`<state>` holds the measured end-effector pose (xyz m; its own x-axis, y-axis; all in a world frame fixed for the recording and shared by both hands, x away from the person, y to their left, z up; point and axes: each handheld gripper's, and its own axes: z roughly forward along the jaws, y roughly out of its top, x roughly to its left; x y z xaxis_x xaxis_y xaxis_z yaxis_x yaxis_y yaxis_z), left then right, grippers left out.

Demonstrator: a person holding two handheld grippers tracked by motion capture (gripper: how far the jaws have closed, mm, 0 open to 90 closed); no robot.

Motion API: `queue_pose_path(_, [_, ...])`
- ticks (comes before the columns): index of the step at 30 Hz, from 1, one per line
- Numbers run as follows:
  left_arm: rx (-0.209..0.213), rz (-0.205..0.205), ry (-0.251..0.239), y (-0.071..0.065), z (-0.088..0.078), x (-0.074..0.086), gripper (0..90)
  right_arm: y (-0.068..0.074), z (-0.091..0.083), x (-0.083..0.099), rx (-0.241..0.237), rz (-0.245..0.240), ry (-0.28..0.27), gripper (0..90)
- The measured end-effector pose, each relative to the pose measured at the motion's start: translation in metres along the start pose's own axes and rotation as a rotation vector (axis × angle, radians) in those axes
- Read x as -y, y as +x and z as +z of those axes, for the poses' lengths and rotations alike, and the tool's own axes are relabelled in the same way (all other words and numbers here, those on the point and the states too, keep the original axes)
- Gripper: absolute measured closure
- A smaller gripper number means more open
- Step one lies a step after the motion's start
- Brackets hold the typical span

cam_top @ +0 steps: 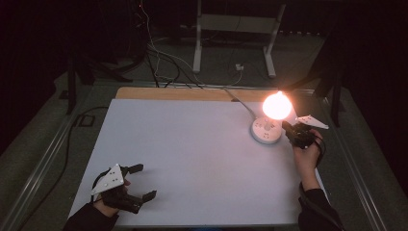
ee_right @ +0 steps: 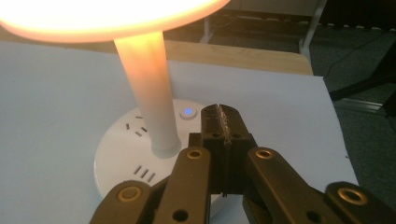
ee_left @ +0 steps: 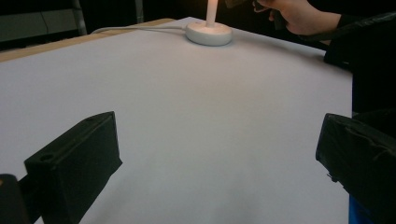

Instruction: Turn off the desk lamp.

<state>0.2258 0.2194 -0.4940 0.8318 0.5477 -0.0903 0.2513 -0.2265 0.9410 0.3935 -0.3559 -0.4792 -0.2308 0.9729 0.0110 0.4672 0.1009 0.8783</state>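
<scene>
A lit desk lamp stands at the back right of the white table, its glowing head (cam_top: 276, 105) on a stem (ee_right: 148, 93) above a round white base (cam_top: 266, 130) with socket slots. A small blue-lit button (ee_right: 187, 112) sits on the base. My right gripper (cam_top: 288, 128) is shut with nothing between its jaws, its tip (ee_right: 223, 112) just over the base right beside the button. My left gripper (cam_top: 140, 182) rests open near the front left corner of the table, and its black fingers (ee_left: 74, 158) stand wide apart over bare table. The lamp base (ee_left: 208, 33) shows far off there.
The lamp's white cable (cam_top: 240, 103) runs back off the table over a wooden strip (cam_top: 192, 94). Behind the table are a white metal stand (cam_top: 235, 29) and loose cables on the dark floor. The white table top (cam_top: 192, 154) lies bare between the two grippers.
</scene>
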Motion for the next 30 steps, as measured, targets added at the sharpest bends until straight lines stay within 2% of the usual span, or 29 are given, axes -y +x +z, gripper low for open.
queue_pose_path(7, [0.000,0.000,0.005,0.000,0.000,0.000,0.4,-0.003,-0.004,-0.002,0.004,0.013,-0.020,90.0])
queue_pose_path(30, [0.002,-0.004,0.004,0.000,0.000,0.000,0.4,0.002,0.012,0.010,0.003,-0.005,0.033,90.0])
